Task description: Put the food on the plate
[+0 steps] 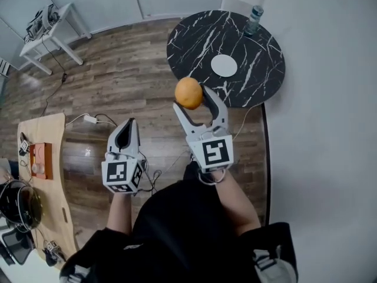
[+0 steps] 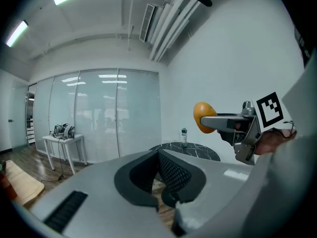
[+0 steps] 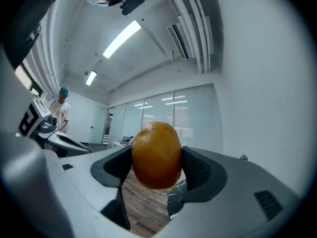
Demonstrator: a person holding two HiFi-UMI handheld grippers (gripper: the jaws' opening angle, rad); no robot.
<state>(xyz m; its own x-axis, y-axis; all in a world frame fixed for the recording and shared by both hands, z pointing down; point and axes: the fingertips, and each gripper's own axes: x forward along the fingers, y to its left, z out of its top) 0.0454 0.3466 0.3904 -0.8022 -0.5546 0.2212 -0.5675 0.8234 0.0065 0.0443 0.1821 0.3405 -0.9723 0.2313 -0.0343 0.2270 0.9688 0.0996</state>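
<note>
Here, the left gripper [image 1: 126,128] is held with its jaws pressed together and empty. To its right, the round orange food [image 1: 188,92] is clamped between the pads of the right gripper [image 1: 191,99], raised near the edge of the black marble table [image 1: 194,46]. The white plate [image 1: 224,65] is set further right on that table.

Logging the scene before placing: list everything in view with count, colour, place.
food: one, orange, held in the right gripper
round table: one, black with white veins, upper right
plate: one, white, on the round table
bottle: one, clear, round table's far edge
white table: one, upper left
wooden bench: one, pale, left edge
box: one, orange-red, on the wooden bench
power strip: one, white, on the floor
right gripper: one, grey, shut on the food
left gripper: one, grey, shut, empty
</note>
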